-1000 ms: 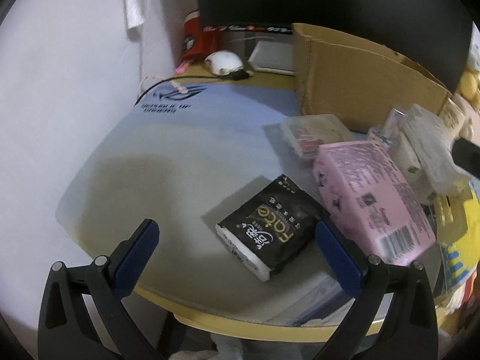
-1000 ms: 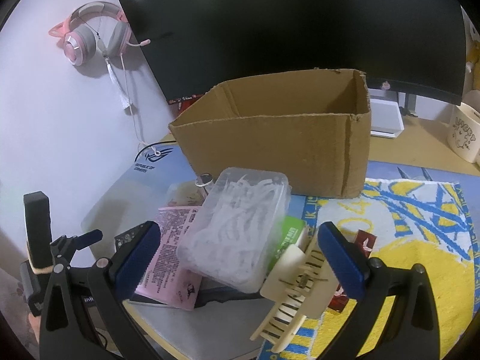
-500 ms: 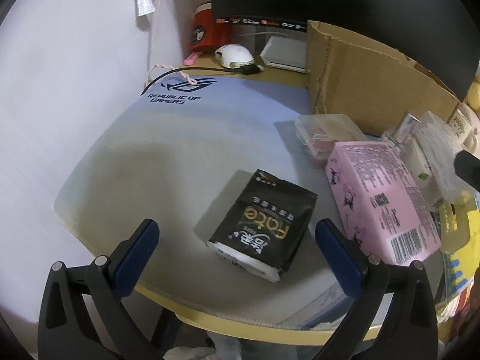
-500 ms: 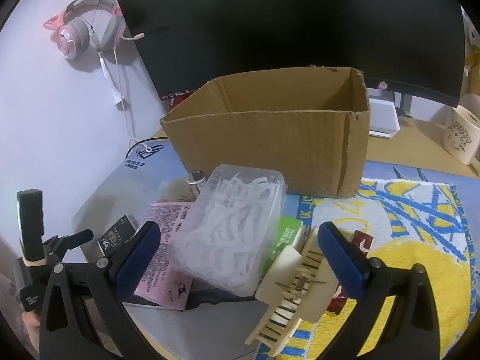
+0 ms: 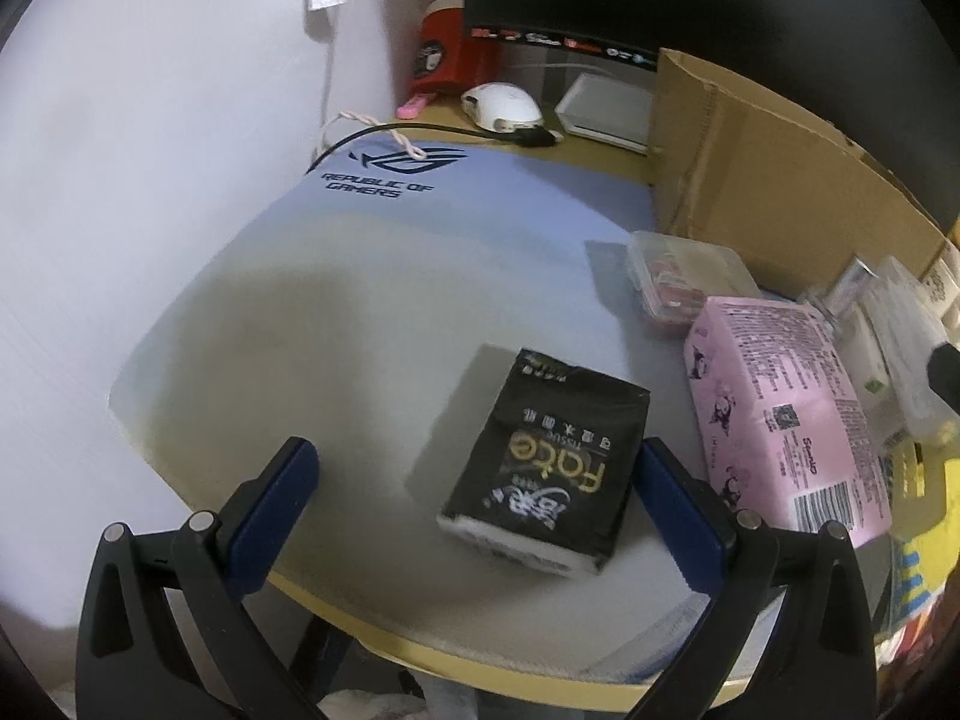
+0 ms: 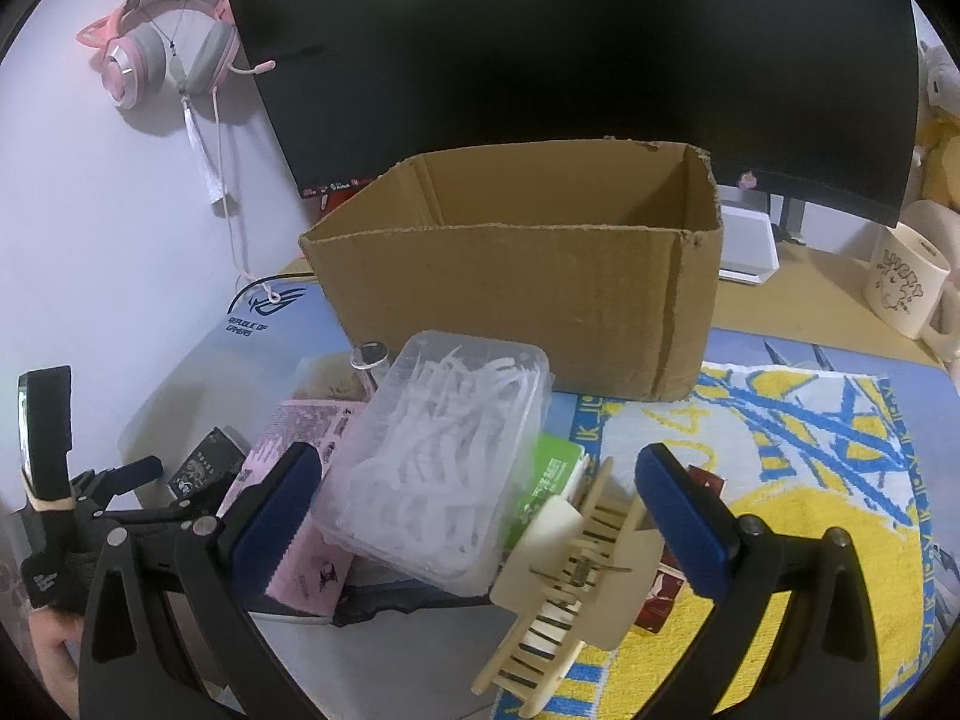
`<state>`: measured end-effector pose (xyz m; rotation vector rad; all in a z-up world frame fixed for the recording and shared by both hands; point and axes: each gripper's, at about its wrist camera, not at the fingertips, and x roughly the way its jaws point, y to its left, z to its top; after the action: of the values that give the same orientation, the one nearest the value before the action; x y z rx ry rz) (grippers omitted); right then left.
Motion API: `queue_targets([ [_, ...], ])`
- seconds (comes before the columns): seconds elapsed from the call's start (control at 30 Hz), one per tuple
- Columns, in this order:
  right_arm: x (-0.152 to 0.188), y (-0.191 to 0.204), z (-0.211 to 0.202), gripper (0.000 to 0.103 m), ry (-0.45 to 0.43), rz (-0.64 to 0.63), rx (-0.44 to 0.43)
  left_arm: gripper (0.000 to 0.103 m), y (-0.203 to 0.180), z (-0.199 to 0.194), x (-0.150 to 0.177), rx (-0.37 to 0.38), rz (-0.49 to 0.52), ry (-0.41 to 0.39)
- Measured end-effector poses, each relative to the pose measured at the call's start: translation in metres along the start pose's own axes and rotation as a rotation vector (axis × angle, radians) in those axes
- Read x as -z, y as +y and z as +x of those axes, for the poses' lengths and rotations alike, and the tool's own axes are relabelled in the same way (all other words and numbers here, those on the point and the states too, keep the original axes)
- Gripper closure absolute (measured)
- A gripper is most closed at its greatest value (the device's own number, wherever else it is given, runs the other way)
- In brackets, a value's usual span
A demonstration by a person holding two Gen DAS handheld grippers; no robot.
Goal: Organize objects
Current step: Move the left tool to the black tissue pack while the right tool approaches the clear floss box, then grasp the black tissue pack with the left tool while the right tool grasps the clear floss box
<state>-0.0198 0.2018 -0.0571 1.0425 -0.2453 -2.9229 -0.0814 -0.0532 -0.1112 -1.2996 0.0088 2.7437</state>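
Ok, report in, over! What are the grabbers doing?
Left gripper open, lined up on black tissue pack. Right gripper open over floss box and hair clip. Cardboard box open behind.

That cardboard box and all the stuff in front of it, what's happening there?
A person holds a gripper in each hand to tidy a desk. The left gripper is open near a black tissue pack. The right gripper is open over a clear plastic box and a cream hair clip. Nothing is grabbed. The visible part of the cardboard box looks empty.
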Motion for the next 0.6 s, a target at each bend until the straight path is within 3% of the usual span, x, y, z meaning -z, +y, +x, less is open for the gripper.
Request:
queue_targets([
  [0.2, -0.003, 0.002, -0.001, 0.000, -0.014, 0.008, -0.012, 0.001, 0.000, -0.001, 0.001, -0.012, -0.002, -0.008],
  [0.23, -0.003, 0.003, -0.001, 0.000, -0.016, 0.006, -0.009, 0.006, -0.001, -0.002, 0.001, -0.009, 0.007, -0.012],
  [0.3, -0.004, 0.006, 0.000, 0.000, -0.024, -0.003, 0.013, 0.028, -0.003, -0.008, 0.002, 0.018, 0.025, -0.027],
  [0.33, -0.004, 0.007, 0.000, 0.000, -0.023, -0.007, 0.019, 0.050, -0.005, -0.011, 0.002, 0.022, 0.037, -0.033],
  [0.37, -0.004, 0.009, 0.001, 0.003, -0.017, -0.013, 0.022, 0.058, -0.006, -0.012, 0.002, 0.007, 0.046, -0.034],
  [0.5, -0.001, 0.018, 0.009, 0.010, 0.014, -0.063, 0.038, 0.059, -0.008, -0.013, -0.001, 0.008, 0.030, -0.048],
  [0.57, 0.000, 0.021, 0.012, 0.019, 0.016, -0.088, 0.082, 0.059, -0.008, -0.014, -0.002, 0.005, 0.022, -0.064],
  [0.6, -0.001, 0.021, 0.011, 0.029, 0.008, -0.092, 0.093, 0.059, -0.009, -0.017, -0.004, -0.001, 0.019, -0.076],
])
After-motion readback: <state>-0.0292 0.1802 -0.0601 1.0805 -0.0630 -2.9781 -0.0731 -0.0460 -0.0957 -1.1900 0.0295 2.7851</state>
